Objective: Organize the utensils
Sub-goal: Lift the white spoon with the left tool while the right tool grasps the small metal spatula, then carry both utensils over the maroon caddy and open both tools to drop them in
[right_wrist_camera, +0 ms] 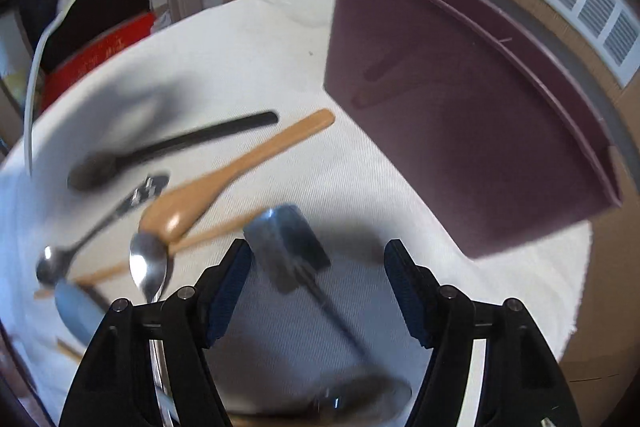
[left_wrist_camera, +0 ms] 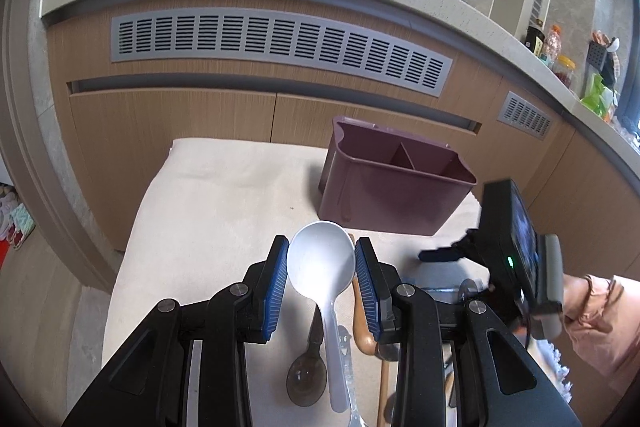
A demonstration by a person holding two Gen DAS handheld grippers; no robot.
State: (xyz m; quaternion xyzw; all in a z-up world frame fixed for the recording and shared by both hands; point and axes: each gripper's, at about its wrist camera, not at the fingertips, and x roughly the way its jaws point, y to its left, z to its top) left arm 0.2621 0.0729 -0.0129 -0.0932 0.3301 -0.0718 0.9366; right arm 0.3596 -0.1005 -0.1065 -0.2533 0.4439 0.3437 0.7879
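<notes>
My left gripper [left_wrist_camera: 321,255] is shut on the bowl of a white plastic spoon [left_wrist_camera: 320,269], whose handle runs back toward the camera. In the right wrist view the same white spoon [right_wrist_camera: 34,75] hangs blurred at the upper left. A purple two-compartment caddy [left_wrist_camera: 384,203] [right_wrist_camera: 460,115] stands on the white cloth just beyond. My right gripper [right_wrist_camera: 318,255] is open, pointing down over a blurred dark-handled metal utensil [right_wrist_camera: 286,247] lying on the cloth between its fingers, not pressed by the pads. One of its fingers [left_wrist_camera: 440,255] shows to the right of my left gripper.
Loose on the cloth [right_wrist_camera: 280,47] lie a black spoon [right_wrist_camera: 172,147], a wooden spoon [right_wrist_camera: 240,167], two metal spoons [right_wrist_camera: 148,263], chopsticks [right_wrist_camera: 212,231] and a grey-blue spoon [right_wrist_camera: 76,307]. Cabinet fronts with vents [left_wrist_camera: 280,47] stand close behind. A person's sleeve [left_wrist_camera: 600,315] is at right.
</notes>
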